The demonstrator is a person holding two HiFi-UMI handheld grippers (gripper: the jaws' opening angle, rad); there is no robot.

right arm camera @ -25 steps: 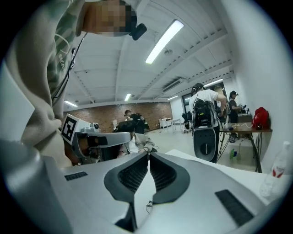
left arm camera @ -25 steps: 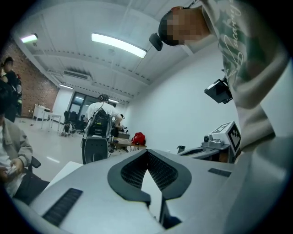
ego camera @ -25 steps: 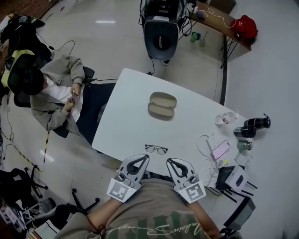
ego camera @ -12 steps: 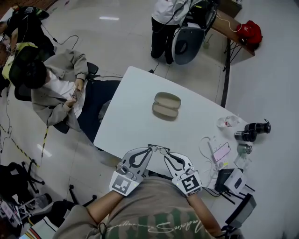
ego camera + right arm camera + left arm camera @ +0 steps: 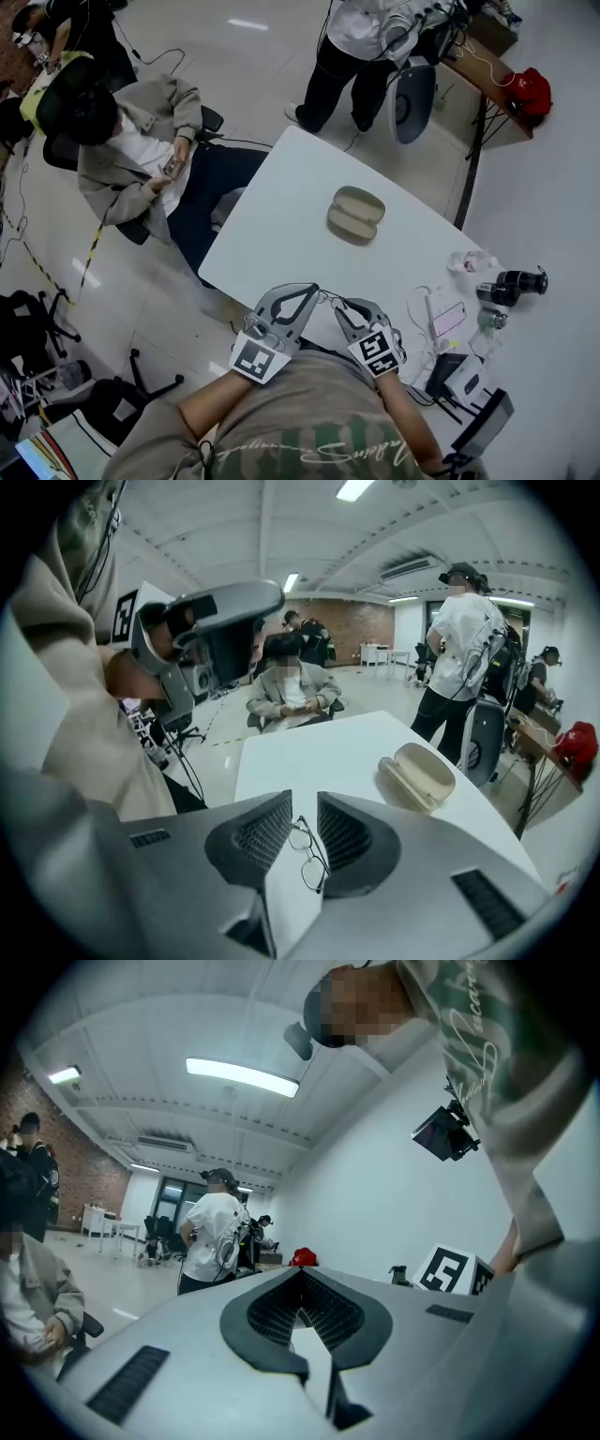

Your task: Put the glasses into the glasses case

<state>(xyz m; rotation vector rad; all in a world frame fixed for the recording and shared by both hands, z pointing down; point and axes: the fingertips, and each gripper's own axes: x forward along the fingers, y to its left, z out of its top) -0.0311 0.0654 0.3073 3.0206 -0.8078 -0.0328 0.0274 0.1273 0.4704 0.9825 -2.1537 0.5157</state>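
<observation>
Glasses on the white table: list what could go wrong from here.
1. The thin wire-framed glasses lie between the open fingers of the right gripper; closing on a lens or the frame could bend them.
2. They sit near the near edge of the white table, so a nudge may push them off.
3. The open beige glasses case lies farther across the table; a weak hold could fail in transit.

My white table (image 5: 281, 234) stands on a glossy pale floor (image 5: 253, 84); a wooden desk (image 5: 486, 64) at one o'clock, a black chair (image 5: 33, 323) at eight, a strip light (image 5: 242, 1076) overhead.
</observation>
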